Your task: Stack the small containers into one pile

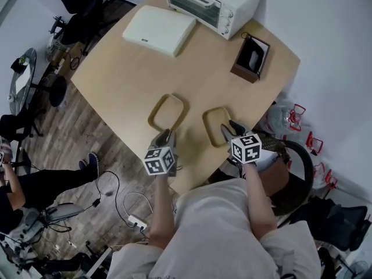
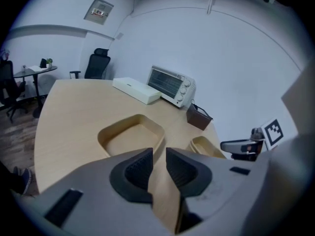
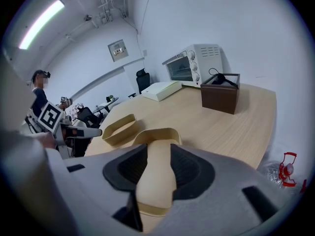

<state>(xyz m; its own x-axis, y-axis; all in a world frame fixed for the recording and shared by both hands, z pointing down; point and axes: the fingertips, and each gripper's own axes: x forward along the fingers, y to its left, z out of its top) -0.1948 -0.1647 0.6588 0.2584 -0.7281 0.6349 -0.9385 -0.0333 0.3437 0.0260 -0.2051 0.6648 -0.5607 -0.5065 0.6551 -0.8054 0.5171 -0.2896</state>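
**Two tan containers, one pinched**

Nearest, the right gripper pinches the near wall of one shallow tan rounded-rectangular container. The left gripper hangs at the second tan container, jaws slightly spread, empty. Both containers lie flat, apart, side by side on the pale wooden table, long axes running away from the person. At the far edge stand one dark brown open box, one flat white box and one white toaster oven.

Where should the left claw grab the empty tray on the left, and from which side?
I'd grab the near wall of the left tray: it is thin, upright and faces the left claw. Come from the person's side, tilted down, so the wall slips into the open claw, like the right claw on the right tray.
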